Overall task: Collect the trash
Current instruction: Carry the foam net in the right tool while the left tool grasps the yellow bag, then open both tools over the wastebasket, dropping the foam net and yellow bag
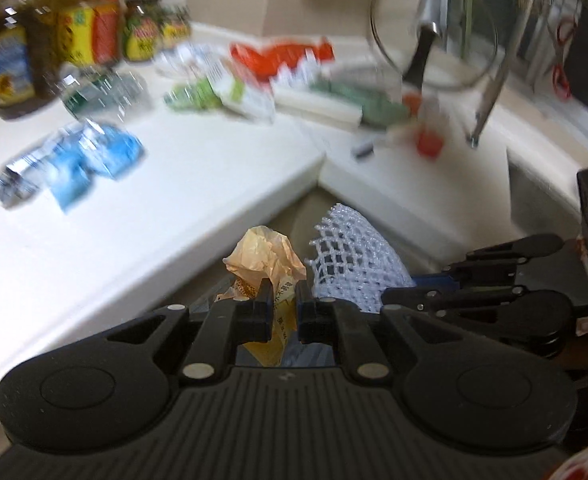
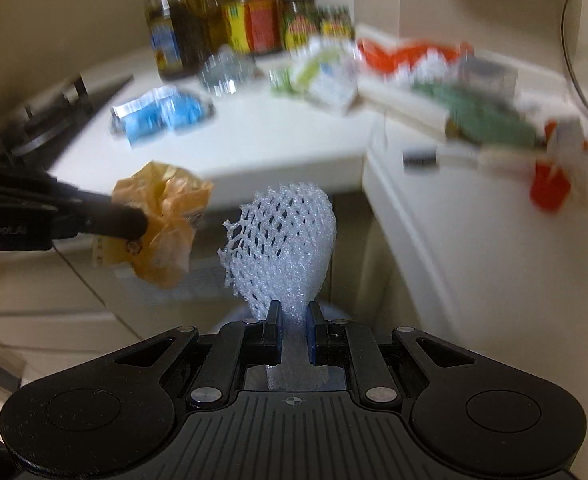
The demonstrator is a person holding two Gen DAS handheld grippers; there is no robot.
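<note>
My left gripper point(image 1: 285, 298) is shut on a crumpled orange plastic wrapper point(image 1: 263, 258), held in the air off the counter's corner; the wrapper also shows in the right wrist view point(image 2: 162, 220), with the left gripper point(image 2: 140, 220) coming in from the left. My right gripper point(image 2: 294, 318) is shut on a white foam fruit net point(image 2: 284, 240), also in the air; the net shows in the left wrist view point(image 1: 350, 256) beside the wrapper. More trash lies on the white counter point(image 1: 198, 168): a blue foil wrapper point(image 1: 74, 168), a crushed clear bottle point(image 1: 106, 94) and green-white packets point(image 1: 222, 94).
Sauce bottles and jars point(image 2: 246, 20) stand at the counter's back. A red-white package point(image 1: 282, 54), a green pack point(image 2: 490, 116) and a small red cup point(image 2: 550, 188) lie near the sink side. A stove point(image 2: 42, 124) is at left. Cabinet fronts are below.
</note>
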